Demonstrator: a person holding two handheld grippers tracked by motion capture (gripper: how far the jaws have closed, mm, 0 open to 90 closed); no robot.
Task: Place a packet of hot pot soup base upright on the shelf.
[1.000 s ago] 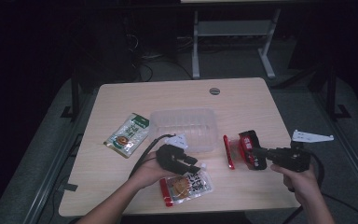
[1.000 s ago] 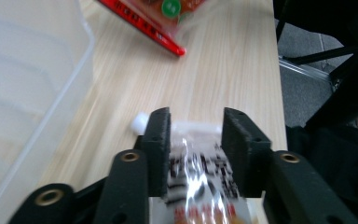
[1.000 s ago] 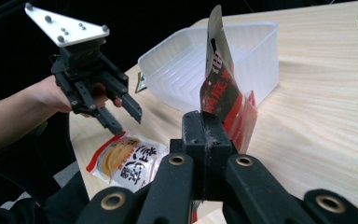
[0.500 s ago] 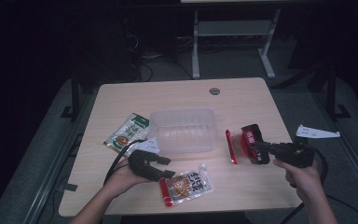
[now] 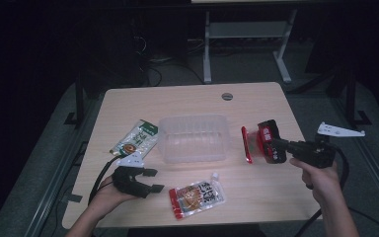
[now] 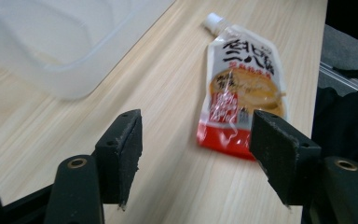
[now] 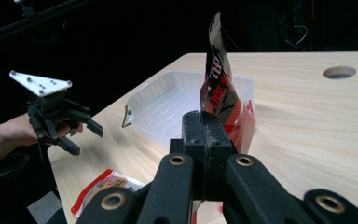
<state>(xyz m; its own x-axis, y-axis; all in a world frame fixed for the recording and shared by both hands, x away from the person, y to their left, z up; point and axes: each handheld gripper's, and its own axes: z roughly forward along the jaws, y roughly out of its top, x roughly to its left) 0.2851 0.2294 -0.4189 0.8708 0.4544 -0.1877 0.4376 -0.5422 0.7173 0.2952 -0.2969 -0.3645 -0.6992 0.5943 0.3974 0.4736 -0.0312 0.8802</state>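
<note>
In the right gripper view, the right tool (image 7: 205, 135) pinches the red pouch (image 7: 220, 88).

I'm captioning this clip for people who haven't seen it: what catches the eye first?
The red pouch pinched in the shut right gripper, held up just right of the clear plastic tub at the table's middle. Next, the left gripper near the front left edge, jaws apart with nothing between them, and a red-and-white spouted pouch lying flat beside it.

Dim room; lit tabletop; slight motion blur
</note>
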